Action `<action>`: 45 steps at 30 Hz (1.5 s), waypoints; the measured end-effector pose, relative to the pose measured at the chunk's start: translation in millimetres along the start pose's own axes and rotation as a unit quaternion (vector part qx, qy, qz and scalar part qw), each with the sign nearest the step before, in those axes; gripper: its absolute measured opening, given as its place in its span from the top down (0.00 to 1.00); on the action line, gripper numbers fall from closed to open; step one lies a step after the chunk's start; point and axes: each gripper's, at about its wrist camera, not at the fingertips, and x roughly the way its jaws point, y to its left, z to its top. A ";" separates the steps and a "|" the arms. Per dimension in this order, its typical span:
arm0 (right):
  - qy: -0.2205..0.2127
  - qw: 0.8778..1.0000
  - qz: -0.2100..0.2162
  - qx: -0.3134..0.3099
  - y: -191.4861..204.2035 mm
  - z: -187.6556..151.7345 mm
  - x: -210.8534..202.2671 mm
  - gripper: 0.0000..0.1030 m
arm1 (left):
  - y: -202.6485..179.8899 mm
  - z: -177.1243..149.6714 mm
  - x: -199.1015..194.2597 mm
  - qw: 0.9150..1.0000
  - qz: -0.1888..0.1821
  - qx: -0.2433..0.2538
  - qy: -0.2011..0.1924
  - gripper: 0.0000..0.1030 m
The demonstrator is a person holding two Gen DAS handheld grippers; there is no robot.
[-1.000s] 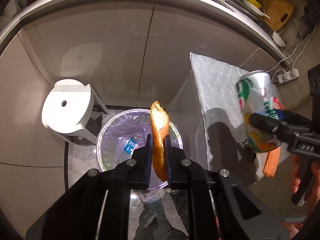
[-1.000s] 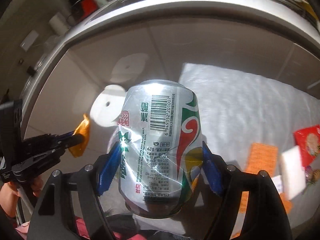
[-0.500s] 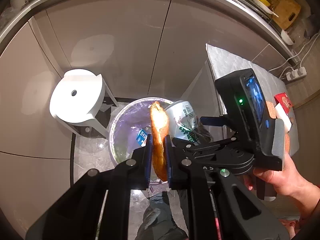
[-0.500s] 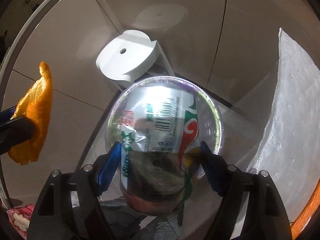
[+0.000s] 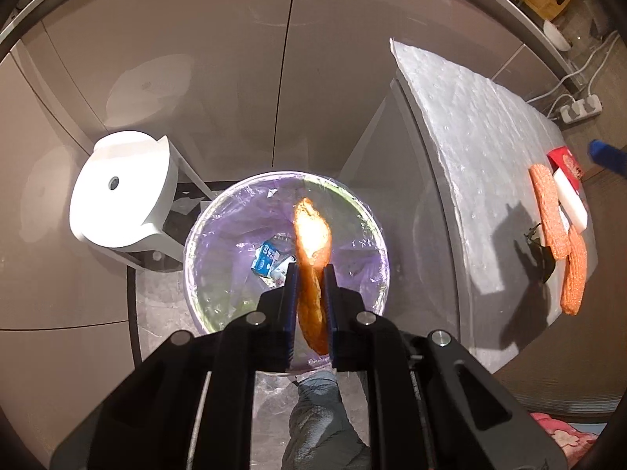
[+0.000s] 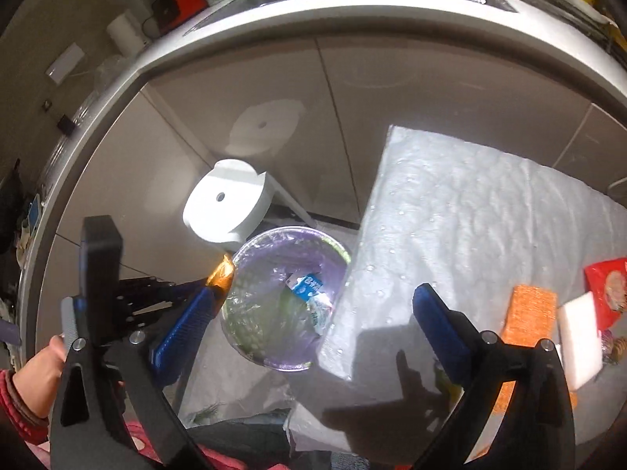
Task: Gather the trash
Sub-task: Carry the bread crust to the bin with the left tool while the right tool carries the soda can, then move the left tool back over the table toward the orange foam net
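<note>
Orange peel (image 5: 311, 258): curled strip, orange skin, pale pith lit bright, standing on edge, pinched between the left fingers (image 5: 289, 305), tip poking out past them. Lined trash bin (image 5: 362, 211): round, purple bag, directly below the fingertips. Blue-white carton (image 5: 267, 260) at bottom, left of fingertips.

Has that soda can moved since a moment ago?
Yes. It was between the right gripper's fingers above the bin; now the opening jaws are empty, pulled back toward the table. The can is out of sight.

Black left gripper (image 5: 309, 293) and right gripper (image 6: 317, 313), blue-padded jaws, silver screws; red ribbed sleeve (image 6: 15, 411).
</note>
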 end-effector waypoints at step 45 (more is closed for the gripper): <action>-0.037 0.963 -0.184 0.194 -247.9 -150.4 -119.9 0.02 | -303.7 56.6 8.2 0.979 -0.080 0.187 -0.014 0.07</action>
